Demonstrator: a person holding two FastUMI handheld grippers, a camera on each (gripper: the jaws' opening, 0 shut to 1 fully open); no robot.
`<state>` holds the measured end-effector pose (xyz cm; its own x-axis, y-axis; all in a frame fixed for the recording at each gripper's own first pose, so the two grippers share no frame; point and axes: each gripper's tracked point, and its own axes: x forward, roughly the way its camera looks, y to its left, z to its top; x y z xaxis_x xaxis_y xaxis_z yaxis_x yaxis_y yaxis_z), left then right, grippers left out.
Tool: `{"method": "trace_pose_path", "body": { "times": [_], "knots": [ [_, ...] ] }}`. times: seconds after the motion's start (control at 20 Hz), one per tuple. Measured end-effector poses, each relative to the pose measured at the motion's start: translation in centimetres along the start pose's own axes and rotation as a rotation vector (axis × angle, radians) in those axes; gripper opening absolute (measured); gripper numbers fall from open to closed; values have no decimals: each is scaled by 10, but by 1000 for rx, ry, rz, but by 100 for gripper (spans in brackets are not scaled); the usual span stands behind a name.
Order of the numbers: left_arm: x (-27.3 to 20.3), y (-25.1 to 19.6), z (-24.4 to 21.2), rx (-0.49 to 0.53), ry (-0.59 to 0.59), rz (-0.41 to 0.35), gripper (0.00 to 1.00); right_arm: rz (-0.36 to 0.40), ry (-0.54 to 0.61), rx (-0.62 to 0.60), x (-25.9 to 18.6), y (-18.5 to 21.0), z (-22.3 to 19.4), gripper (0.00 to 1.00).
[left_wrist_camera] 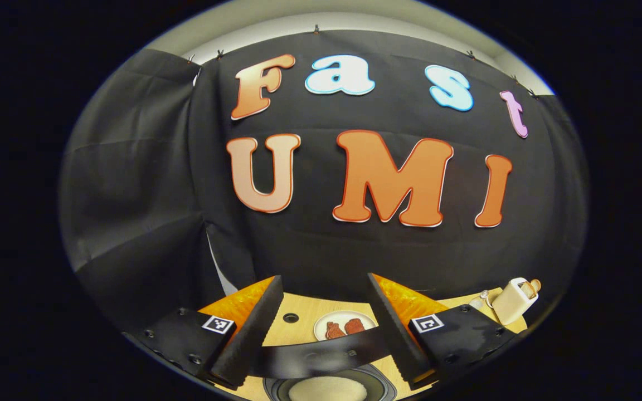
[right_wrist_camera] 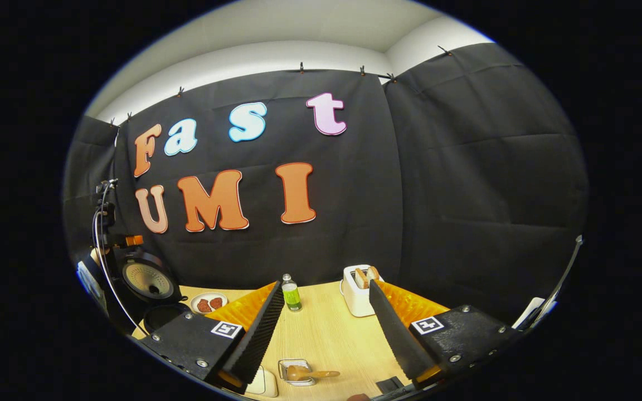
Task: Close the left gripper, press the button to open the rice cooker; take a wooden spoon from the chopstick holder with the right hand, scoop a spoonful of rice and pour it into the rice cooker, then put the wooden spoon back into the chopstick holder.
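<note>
Hovering high with fingers spread and empty, the right gripper (right_wrist_camera: 326, 328) sits above the wooden spoon (right_wrist_camera: 307, 373); rice cooker (right_wrist_camera: 148, 281) lid up, left gripper (left_wrist_camera: 324, 328) released too — next, return spoon to holder.

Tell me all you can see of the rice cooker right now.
The rice cooker sits at the table's left end, dark-bodied, lid raised upright so its round, light, perforated inner plate faces the room. The pot opening below looks dark in the right gripper view. In the left gripper view, the pot lies just beneath the open left gripper, holding a pale mound that looks like rice. Nothing touches it.
</note>
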<state>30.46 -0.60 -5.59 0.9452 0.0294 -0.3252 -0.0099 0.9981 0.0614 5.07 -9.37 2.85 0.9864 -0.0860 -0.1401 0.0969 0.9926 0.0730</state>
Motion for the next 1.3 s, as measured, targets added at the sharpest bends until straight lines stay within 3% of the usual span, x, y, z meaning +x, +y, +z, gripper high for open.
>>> {"method": "trace_pose_path", "body": {
  "times": [0.3,0.6,0.9,1.05,1.3],
  "knots": [
    [-12,-6,-16,-2,20,-24,98,-4,7,13,-2,-4,-3,95],
    [-49,-20,-45,-7,40,-64,98,39,16,19,-5,1,-6,95],
    [-99,-44,-123,-41,131,-102,98,110,44,32,-8,12,-16,95],
    [-113,-50,-173,-51,192,-86,99,134,57,25,-10,12,-21,95],
    [-124,-54,-223,28,174,-44,100,141,80,21,-14,1,-28,95]
  ]
}}
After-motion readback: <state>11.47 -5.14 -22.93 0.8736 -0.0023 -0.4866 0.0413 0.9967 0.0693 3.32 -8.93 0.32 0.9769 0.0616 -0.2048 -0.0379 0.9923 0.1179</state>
